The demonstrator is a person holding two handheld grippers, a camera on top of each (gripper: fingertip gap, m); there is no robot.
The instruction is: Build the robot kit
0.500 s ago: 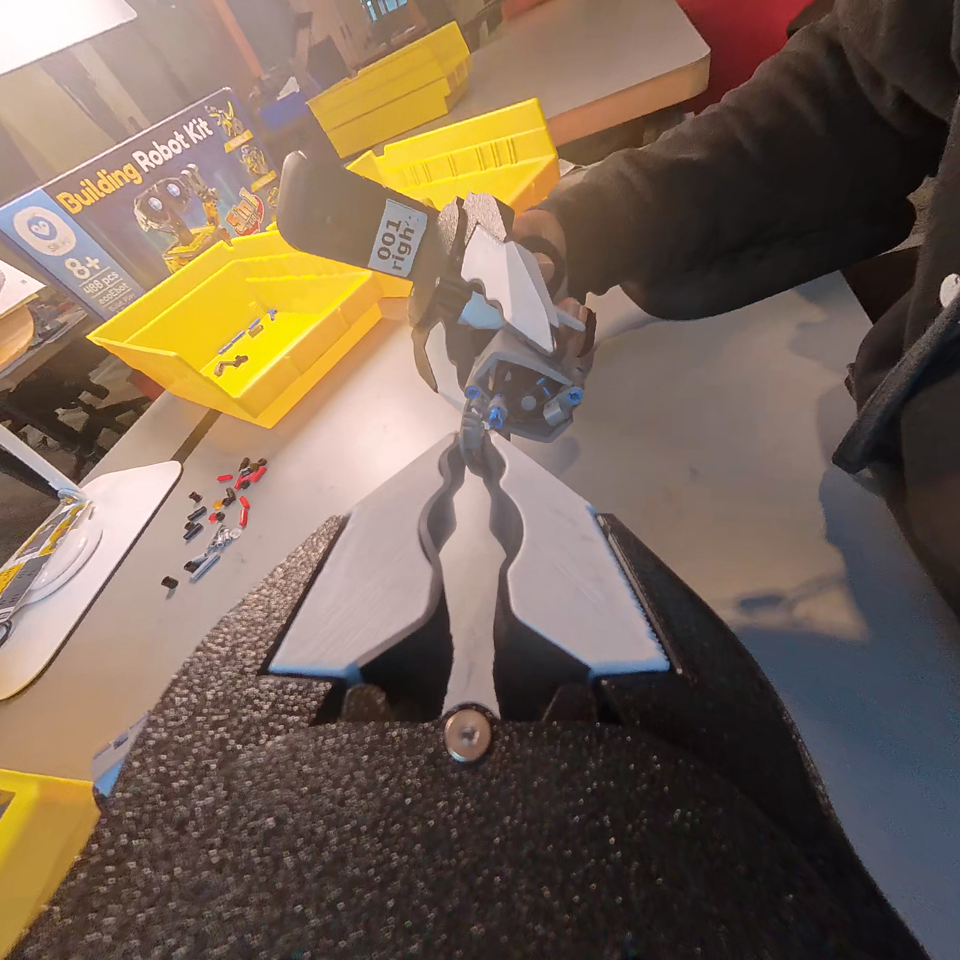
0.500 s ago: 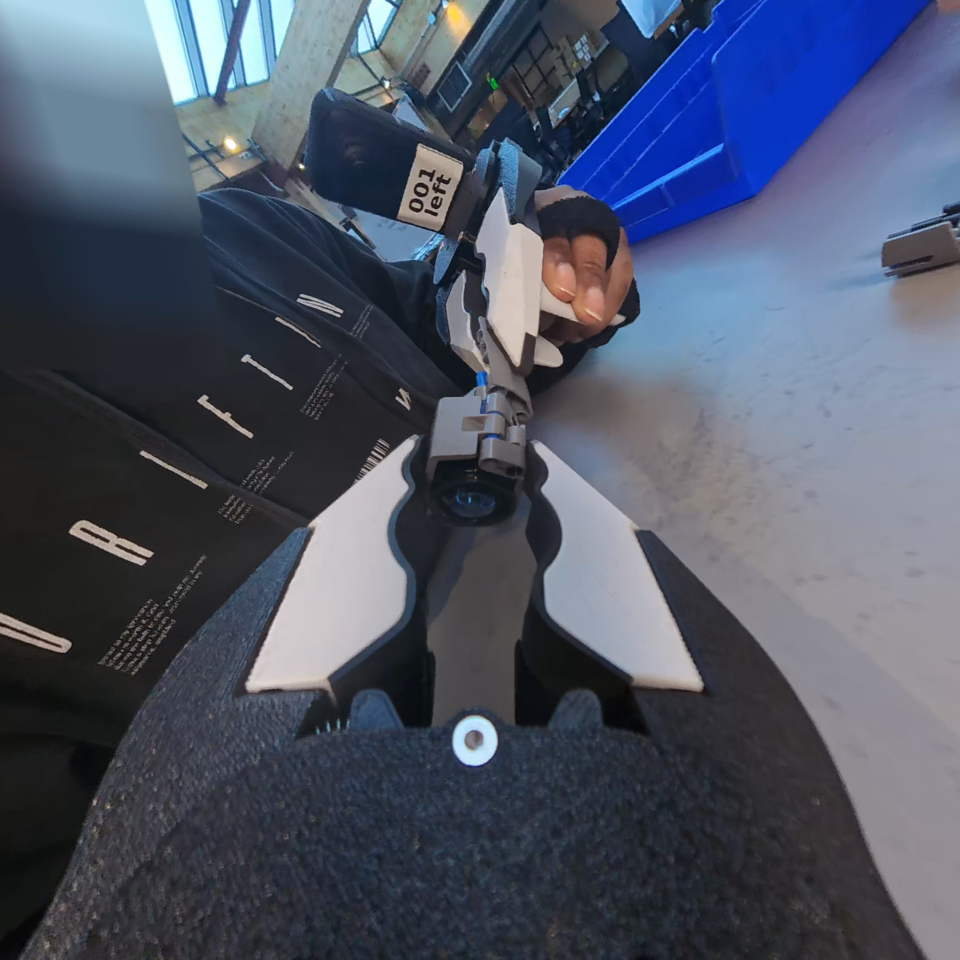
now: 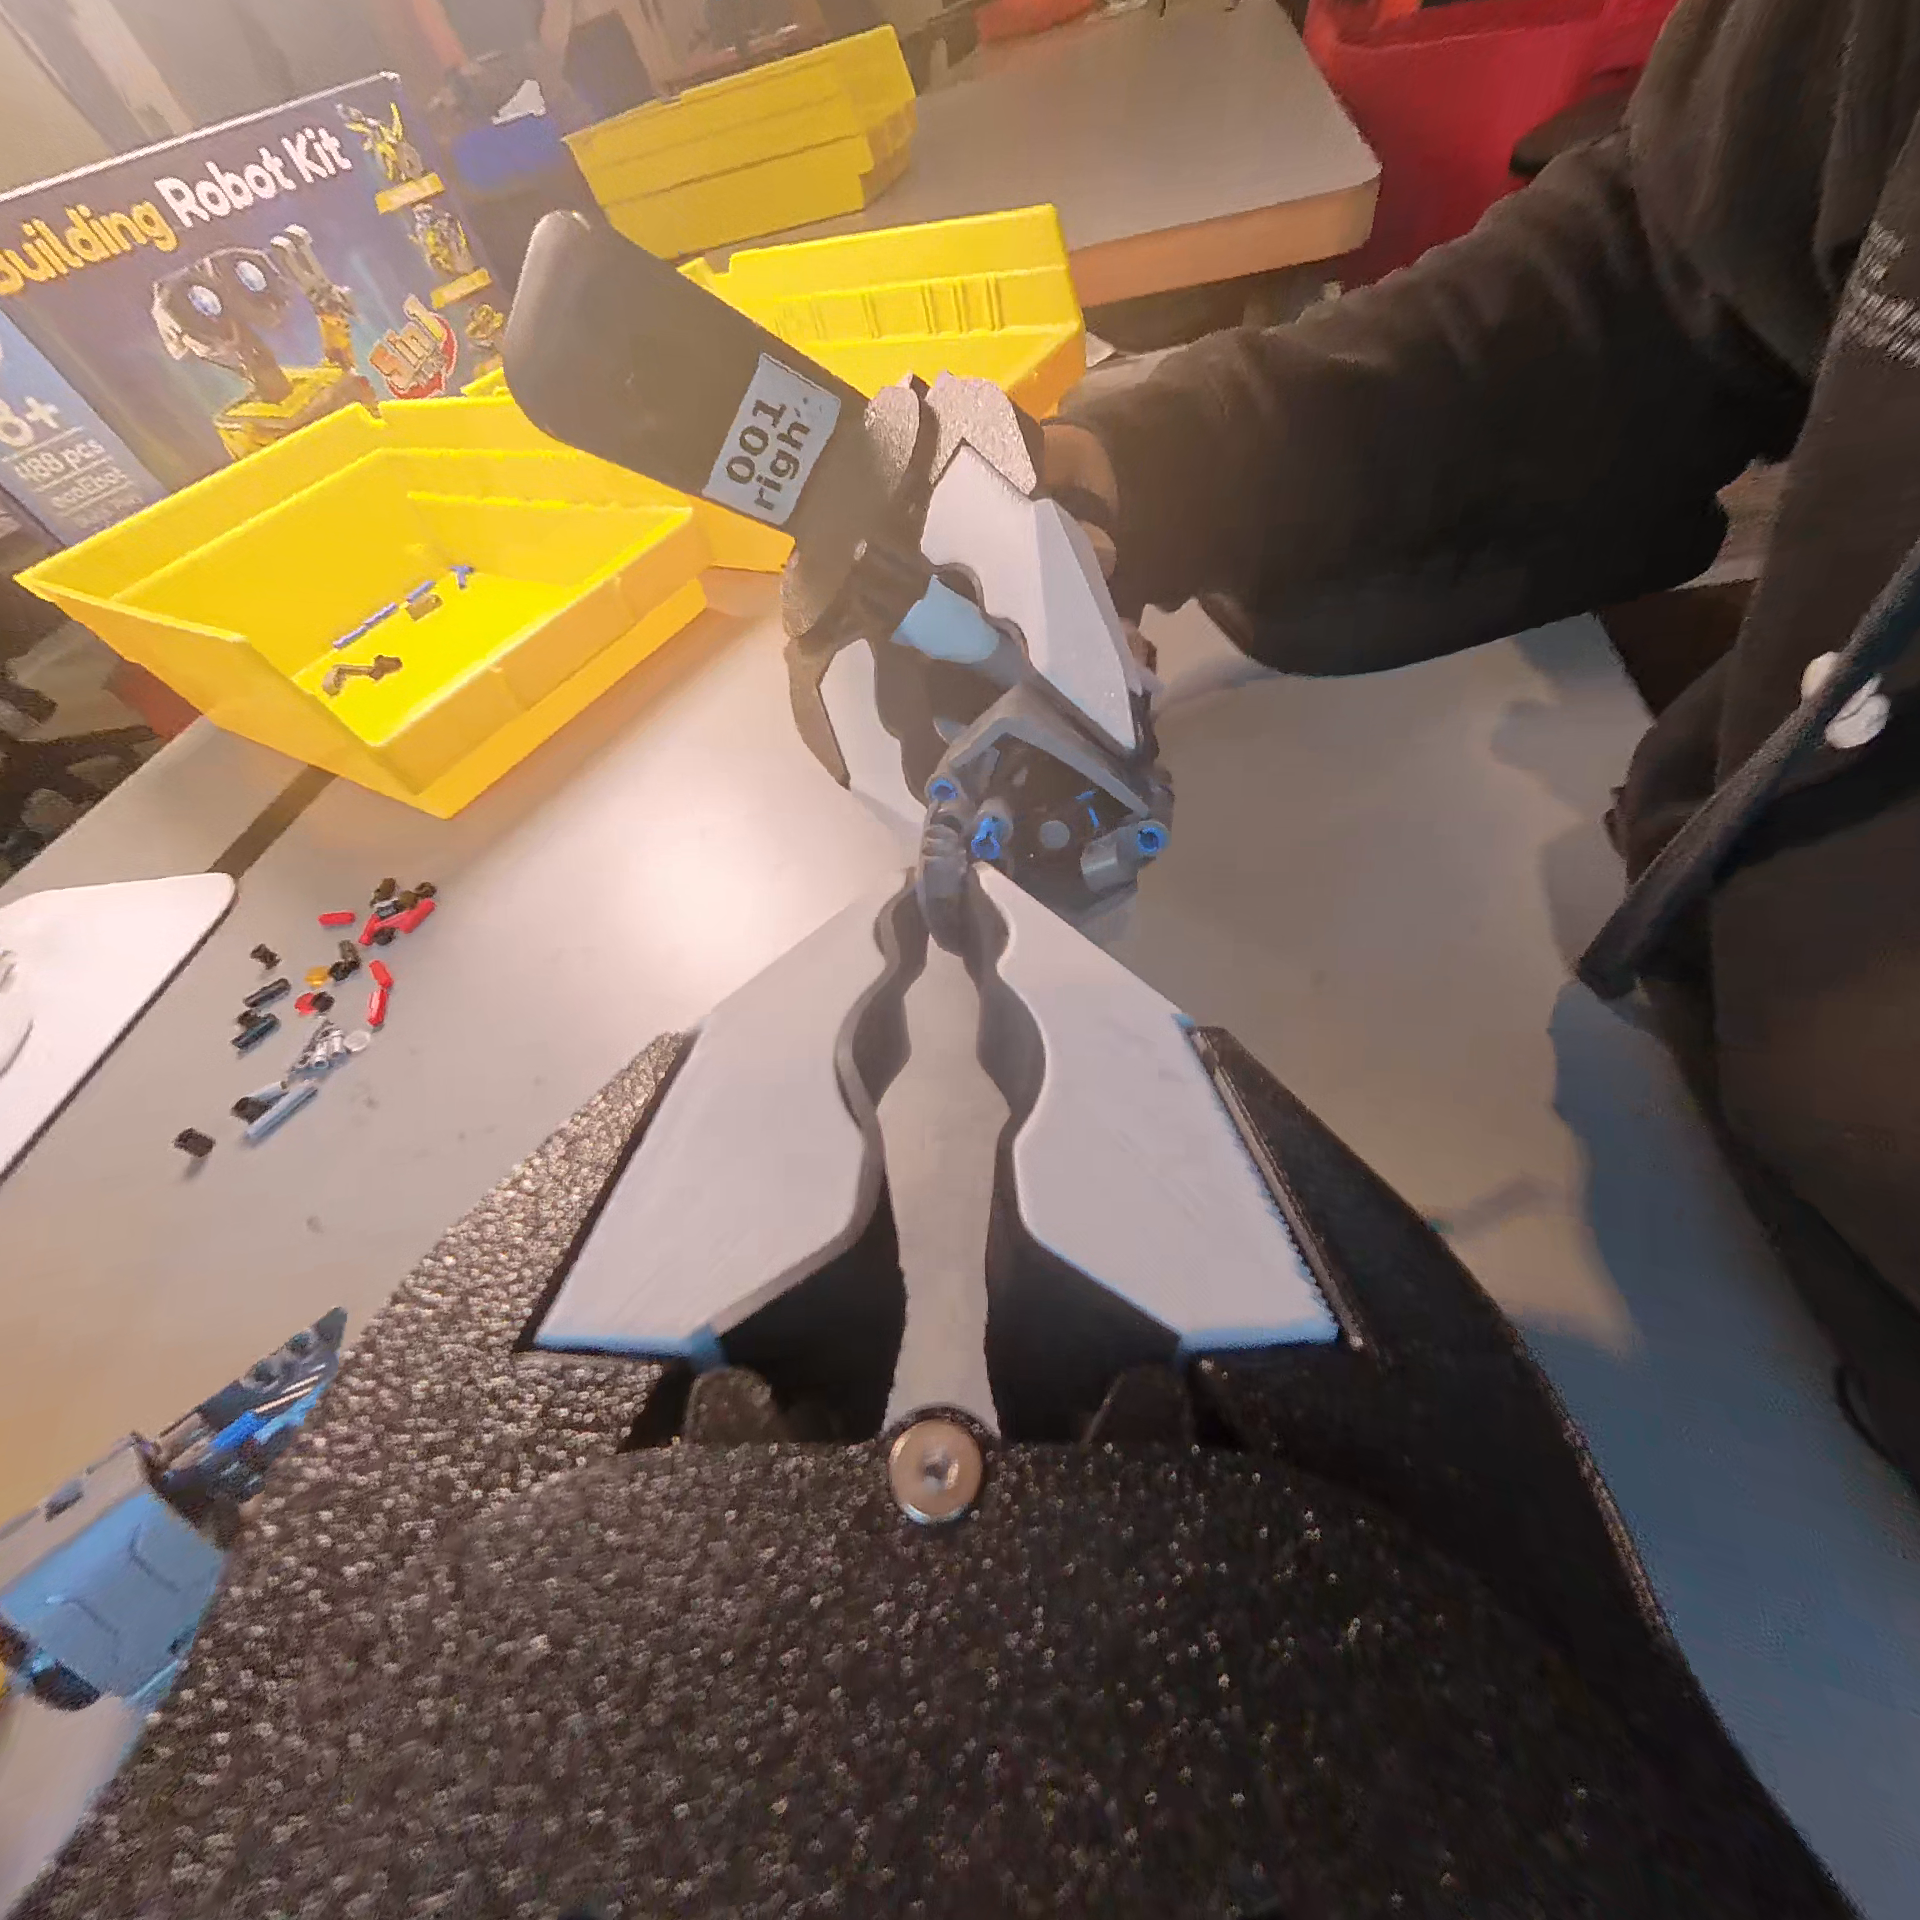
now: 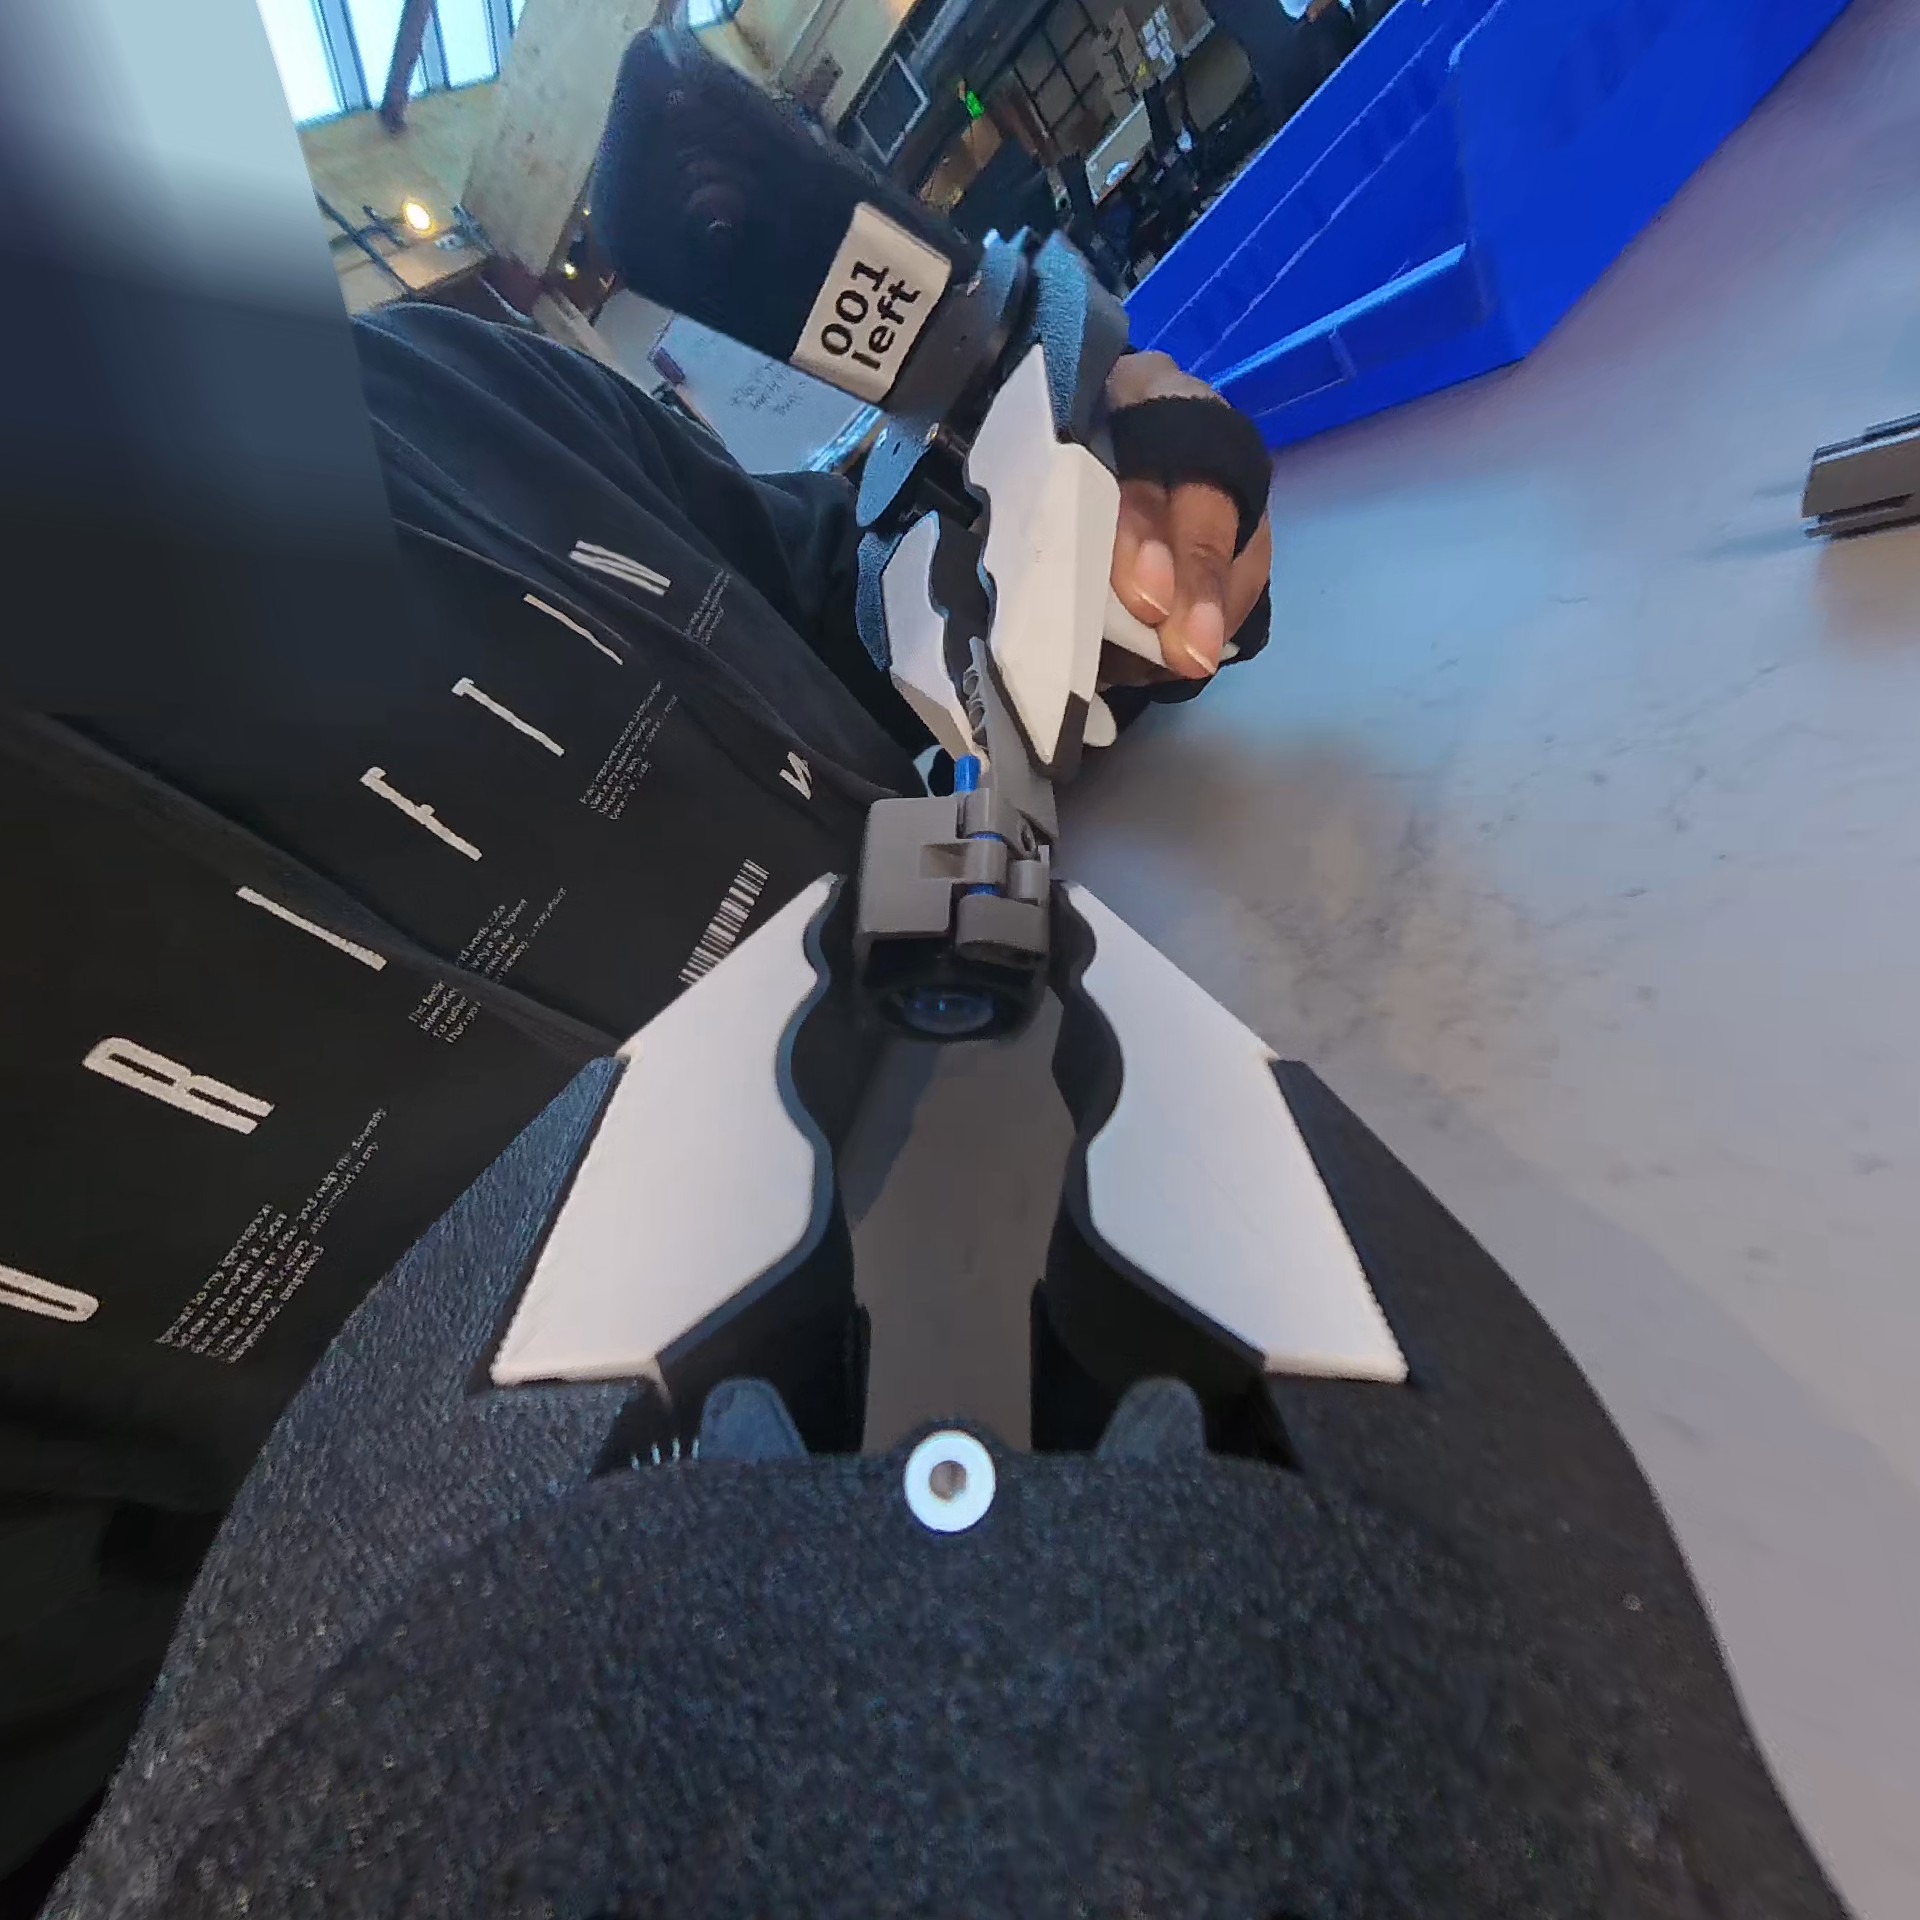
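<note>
Two grippers meet above the grey table (image 3: 644, 914): the right gripper (image 4: 951, 904) squeezes one grey block piece (image 4: 940, 904), and the left gripper (image 3: 945, 899) pinches its thin dark bar (image 3: 940, 883).

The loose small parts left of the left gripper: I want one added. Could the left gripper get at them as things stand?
Probably not yet: the left gripper is shut on a dark grey piece. The loose parts lie uncovered on the table.
</note>
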